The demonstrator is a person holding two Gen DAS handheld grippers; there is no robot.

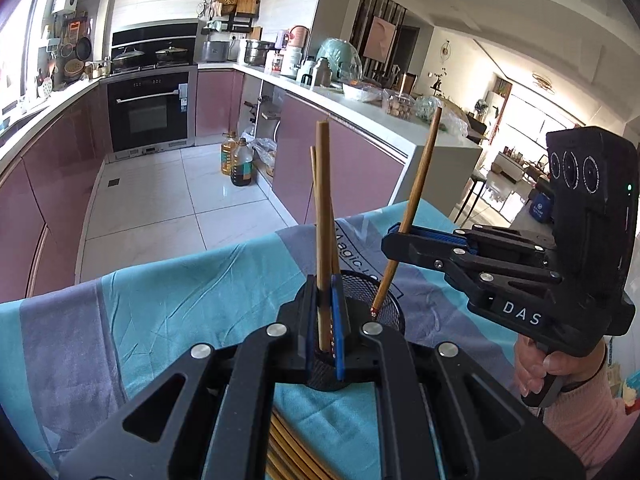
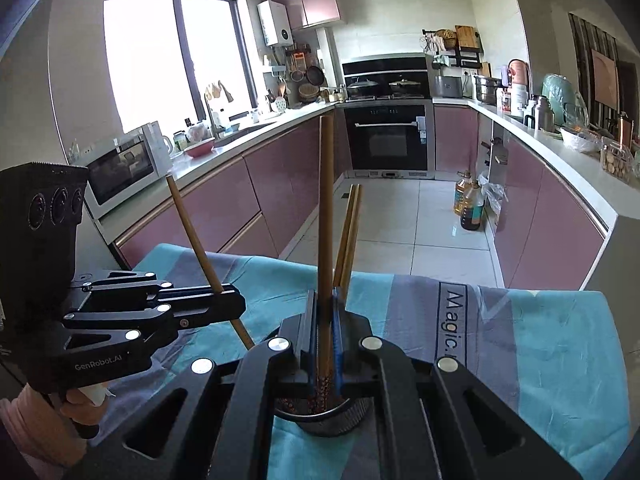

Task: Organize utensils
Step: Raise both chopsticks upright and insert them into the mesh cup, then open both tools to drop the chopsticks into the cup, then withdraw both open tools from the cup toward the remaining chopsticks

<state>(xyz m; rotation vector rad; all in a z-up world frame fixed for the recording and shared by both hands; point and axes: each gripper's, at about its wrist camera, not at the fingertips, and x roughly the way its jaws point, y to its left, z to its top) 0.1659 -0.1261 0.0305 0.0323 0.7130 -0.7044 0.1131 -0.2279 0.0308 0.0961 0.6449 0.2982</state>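
A black mesh holder (image 1: 386,300) stands on the blue and grey cloth; it also shows in the right wrist view (image 2: 332,416). My left gripper (image 1: 328,320) is shut on an upright wooden chopstick (image 1: 323,208) over the holder's near rim. My right gripper (image 1: 396,240) is shut on another chopstick (image 1: 420,172), tilted, its patterned tip (image 1: 376,312) over the holder's mouth. In the right wrist view my right gripper (image 2: 324,332) holds its chopstick (image 2: 326,208) upright above the holder; two chopsticks (image 2: 348,232) lean in the holder behind. The left gripper (image 2: 224,300) holds its chopstick (image 2: 192,232) at the left.
Several more chopsticks (image 1: 288,452) lie on the cloth (image 1: 160,312) under my left gripper. The table's far edge drops to a tiled kitchen floor (image 1: 160,208). Pink cabinets (image 2: 240,200), an oven (image 2: 388,136) and oil bottles (image 2: 468,204) stand beyond.
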